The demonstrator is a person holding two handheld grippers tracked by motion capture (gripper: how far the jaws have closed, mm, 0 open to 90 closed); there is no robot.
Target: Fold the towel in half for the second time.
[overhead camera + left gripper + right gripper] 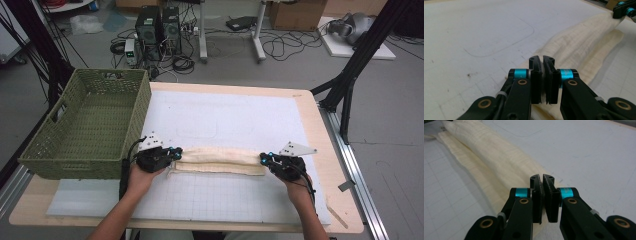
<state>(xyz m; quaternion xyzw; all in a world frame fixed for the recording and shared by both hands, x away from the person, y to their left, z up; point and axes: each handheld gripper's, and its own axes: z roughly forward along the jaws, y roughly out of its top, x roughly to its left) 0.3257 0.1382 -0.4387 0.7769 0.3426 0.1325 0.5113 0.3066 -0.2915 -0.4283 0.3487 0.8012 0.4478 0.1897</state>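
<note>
Pinching opposite ends of the cream cloth [222, 161], the left gripper [175, 153] and right gripper [265, 160] each have their jaws closed on its fabric (a folded strip stretched between them). It lies across the white gridded mat [225, 120], near the table's front. Farther left stands a green woven basket [85, 125].

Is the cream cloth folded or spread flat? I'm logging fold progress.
Folded. The cream cloth lies as a long narrow band with layers stacked, a lower edge showing under the upper fold, stretched between the left gripper and right gripper.
</note>
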